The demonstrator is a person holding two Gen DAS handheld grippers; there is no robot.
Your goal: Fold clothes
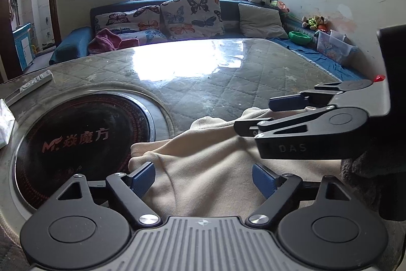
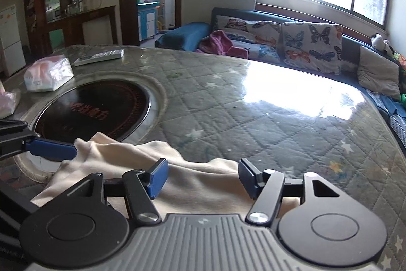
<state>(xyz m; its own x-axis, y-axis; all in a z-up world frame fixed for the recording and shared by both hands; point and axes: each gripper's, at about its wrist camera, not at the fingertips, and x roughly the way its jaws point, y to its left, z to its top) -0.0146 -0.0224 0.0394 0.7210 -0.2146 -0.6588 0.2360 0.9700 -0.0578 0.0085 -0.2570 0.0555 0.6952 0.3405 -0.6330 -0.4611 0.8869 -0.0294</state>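
A cream cloth (image 1: 203, 164) lies rumpled on the quilted table near its front edge; it also shows in the right wrist view (image 2: 198, 177). My left gripper (image 1: 203, 177) is open, its blue pads wide apart just above the cloth. My right gripper (image 2: 203, 178) is open over the cloth's right part. In the left wrist view the right gripper (image 1: 256, 116) comes in from the right above the cloth. In the right wrist view one blue finger of the left gripper (image 2: 53, 147) reaches the cloth's left edge.
A round black induction hob (image 1: 83, 144) is set into the table left of the cloth. A remote control (image 2: 100, 56) and tissue packs (image 2: 48, 76) lie at the far left. A sofa with butterfly cushions (image 1: 190, 14) stands behind the table.
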